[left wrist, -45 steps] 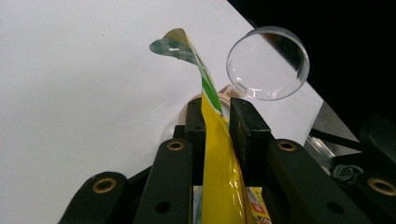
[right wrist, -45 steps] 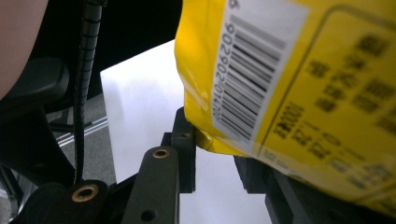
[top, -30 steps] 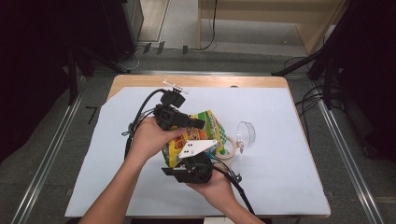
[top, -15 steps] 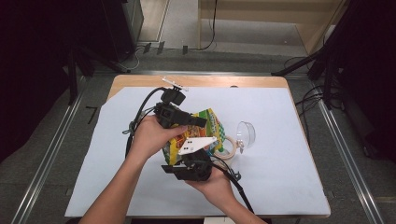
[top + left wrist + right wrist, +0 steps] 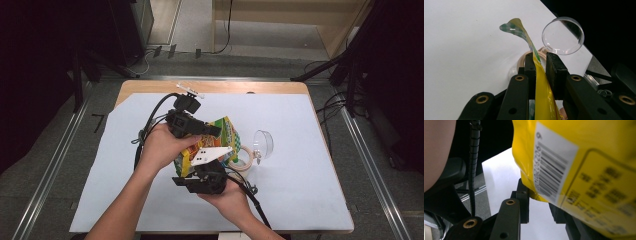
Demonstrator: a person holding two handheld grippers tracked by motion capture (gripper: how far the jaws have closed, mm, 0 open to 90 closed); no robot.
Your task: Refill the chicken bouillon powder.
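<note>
A yellow snack bag [image 5: 226,134] is held up over the white table cover between two hand-held grippers. My left gripper [image 5: 212,131] pinches its upper edge; in the left gripper view the jaws of the left gripper [image 5: 541,62] are shut on the thin yellow bag [image 5: 543,100], whose twisted corner sticks up past them. My right gripper [image 5: 199,175] holds the bag's lower end. In the right gripper view the barcode side of the bag [image 5: 584,167] bulges over the right gripper [image 5: 538,199], with the bag's corner between the jaws and one jaw partly hidden.
A clear round plastic cup [image 5: 263,144] lies on its side just right of the bag, and it is close ahead as the cup [image 5: 563,36] in the left gripper view. A roll of tape [image 5: 244,158] lies under the bag. Cables trail from both grippers.
Both grippers keep their hold on the bag. The right gripper and the bag's lower end have drifted slightly left and up.
</note>
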